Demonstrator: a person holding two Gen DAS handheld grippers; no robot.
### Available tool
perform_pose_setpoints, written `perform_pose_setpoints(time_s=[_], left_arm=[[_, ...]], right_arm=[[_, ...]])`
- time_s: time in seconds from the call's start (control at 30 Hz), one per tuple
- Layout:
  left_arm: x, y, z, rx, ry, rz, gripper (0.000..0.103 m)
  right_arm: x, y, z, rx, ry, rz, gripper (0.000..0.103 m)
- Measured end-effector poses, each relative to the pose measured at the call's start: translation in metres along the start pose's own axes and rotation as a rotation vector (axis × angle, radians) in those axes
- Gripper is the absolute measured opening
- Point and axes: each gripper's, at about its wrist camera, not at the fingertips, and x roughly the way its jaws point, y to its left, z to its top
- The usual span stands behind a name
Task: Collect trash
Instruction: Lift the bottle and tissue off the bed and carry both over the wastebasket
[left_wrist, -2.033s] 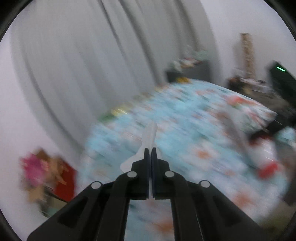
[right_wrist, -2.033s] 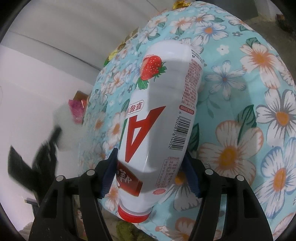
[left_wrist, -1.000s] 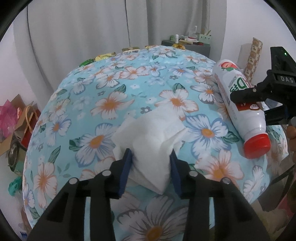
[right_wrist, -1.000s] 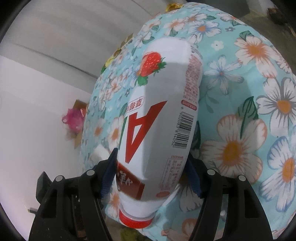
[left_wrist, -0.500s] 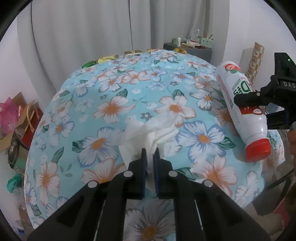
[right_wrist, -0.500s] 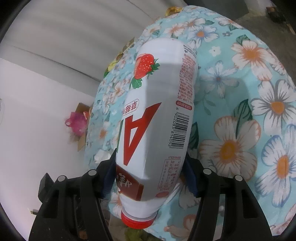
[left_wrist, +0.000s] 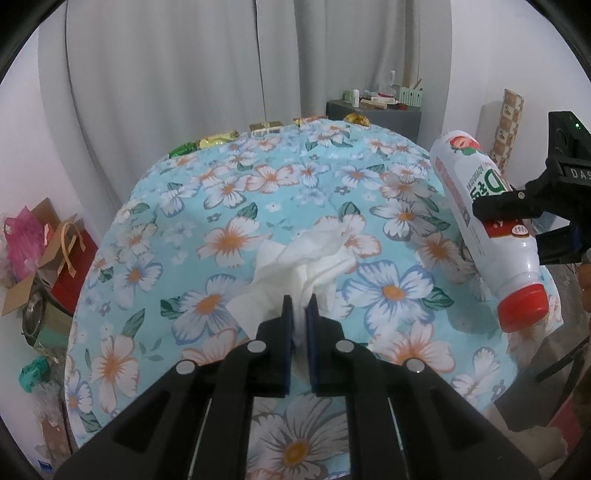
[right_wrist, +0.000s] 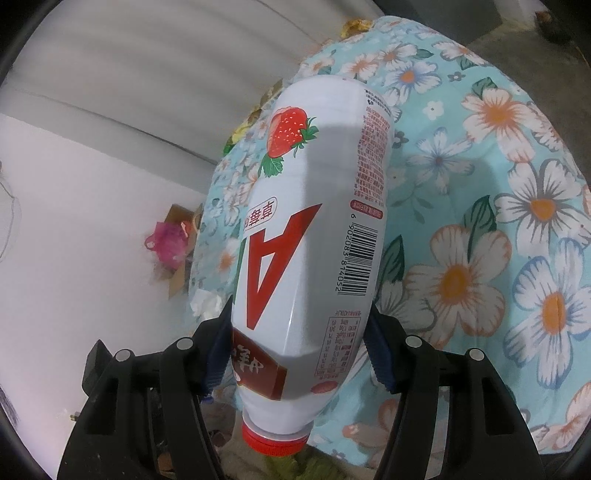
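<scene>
Tissue (left_wrist: 295, 258) pinched in left gripper (left_wrist: 299, 306), bottle (right_wrist: 314, 221) clamped in right gripper (right_wrist: 299, 354)

We note pale grey curtains (left_wrist: 177, 92) in long folds across the rear, a plain white wall (left_wrist: 476, 55) to the right. The surface (left_wrist: 236, 206) wears a light-blue cloth w/ white and orange flowers. Rear right: dark grey cabinet (left_wrist: 373, 112) w/ small clutter on top, contents too small to tell. Beside it a tall patterned panel (left_wrist: 511, 110) leans at the wall. Left, on the floor: cardboard box (left_wrist: 33, 266), red paper bag (left_wrist: 72, 269), pink wrapping (left_wrist: 22, 236). Light even, soft.
</scene>
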Motion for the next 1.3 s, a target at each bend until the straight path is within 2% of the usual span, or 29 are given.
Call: perform_pose_setpoints(time_s=[0.7,1.3], left_arm=[[-0.036,-0.009,0.005,0.037,-0.091,0.032,0.006],[-0.044,-0.014,0.006,0.048,-0.106,0.032,0.006]], right_arm=[[-0.024,-0.019,-0.006,-0.025,-0.019,0.047,0.059],[-0.028,-0.026,-0.01,-0.018,-0.023,0.064,0.059]])
